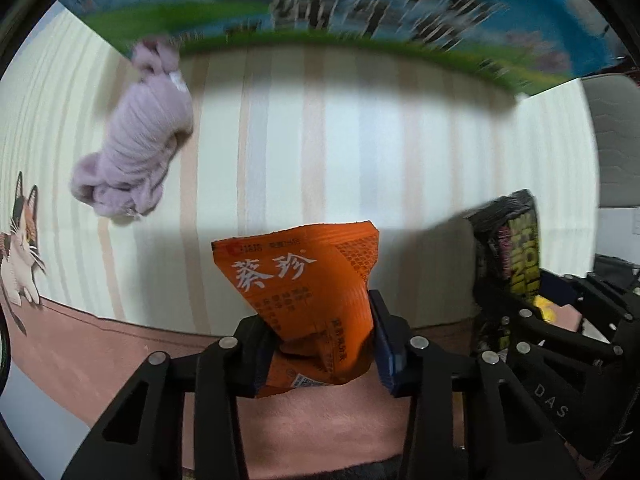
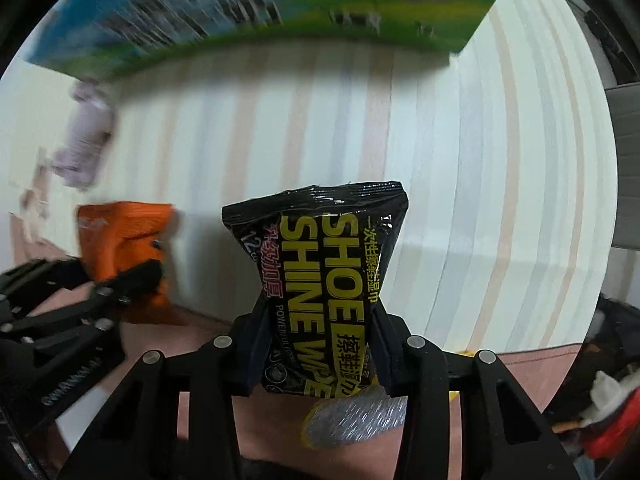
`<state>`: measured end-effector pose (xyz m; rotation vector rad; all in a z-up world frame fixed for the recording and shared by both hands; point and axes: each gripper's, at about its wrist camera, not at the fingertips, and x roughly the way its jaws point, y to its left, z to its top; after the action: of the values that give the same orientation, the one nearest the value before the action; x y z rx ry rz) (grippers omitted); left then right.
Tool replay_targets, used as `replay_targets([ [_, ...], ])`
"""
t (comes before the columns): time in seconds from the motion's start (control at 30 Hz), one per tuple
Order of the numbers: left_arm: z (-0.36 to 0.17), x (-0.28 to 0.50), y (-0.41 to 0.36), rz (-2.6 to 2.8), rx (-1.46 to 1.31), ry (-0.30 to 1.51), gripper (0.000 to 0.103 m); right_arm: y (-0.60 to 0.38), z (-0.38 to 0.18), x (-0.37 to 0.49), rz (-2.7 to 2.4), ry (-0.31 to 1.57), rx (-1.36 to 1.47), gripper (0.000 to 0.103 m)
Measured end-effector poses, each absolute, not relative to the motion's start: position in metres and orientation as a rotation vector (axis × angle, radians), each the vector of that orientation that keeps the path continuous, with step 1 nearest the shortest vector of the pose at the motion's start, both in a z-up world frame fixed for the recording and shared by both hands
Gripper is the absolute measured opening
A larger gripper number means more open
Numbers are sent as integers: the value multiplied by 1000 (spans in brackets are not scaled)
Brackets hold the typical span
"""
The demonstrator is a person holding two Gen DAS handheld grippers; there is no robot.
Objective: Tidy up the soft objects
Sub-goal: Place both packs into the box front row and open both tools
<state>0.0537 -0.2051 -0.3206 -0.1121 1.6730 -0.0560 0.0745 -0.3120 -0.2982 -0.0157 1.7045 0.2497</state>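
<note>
My left gripper (image 1: 320, 344) is shut on an orange snack packet (image 1: 304, 280) and holds it upright above the pink mat's edge. My right gripper (image 2: 318, 350) is shut on a black and yellow shoe shine wipes pack (image 2: 320, 264). The wipes pack also shows at the right of the left wrist view (image 1: 512, 248), and the orange packet at the left of the right wrist view (image 2: 120, 240). A rolled lilac knit cloth (image 1: 136, 140) lies on the striped sheet (image 1: 360, 152) ahead and to the left; it also shows blurred in the right wrist view (image 2: 84, 136).
A blue and green printed box side (image 1: 320, 8) stands at the far end of the striped sheet. A pink mat (image 1: 120, 352) with a cat picture (image 1: 20, 256) lies below. A silver and yellow sponge (image 2: 352, 420) lies under my right gripper. Red and white clutter (image 2: 612, 412) sits at right.
</note>
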Motion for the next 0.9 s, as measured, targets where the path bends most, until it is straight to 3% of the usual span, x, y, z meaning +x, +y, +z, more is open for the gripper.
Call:
replay_targets([
  [0.3, -178, 102, -191, -174, -212, 1440, 39, -302, -158, 118, 411, 1485, 109, 45],
  [0.43, -145, 159, -161, -169, -201, 1390, 39, -306, -115, 172, 436, 1407, 113, 45],
  [0.57, -147, 213, -129, -158, -237, 1434, 39, -297, -118, 225, 400, 1397, 113, 45],
  [0.7, -186, 266, -111, -135, -261, 1532, 39, -291, -156, 288, 365, 1445, 144, 45],
  [0.9, -248, 304, -102, -126, -311, 1679, 39, -280, -216, 312, 322, 1554, 142, 45],
])
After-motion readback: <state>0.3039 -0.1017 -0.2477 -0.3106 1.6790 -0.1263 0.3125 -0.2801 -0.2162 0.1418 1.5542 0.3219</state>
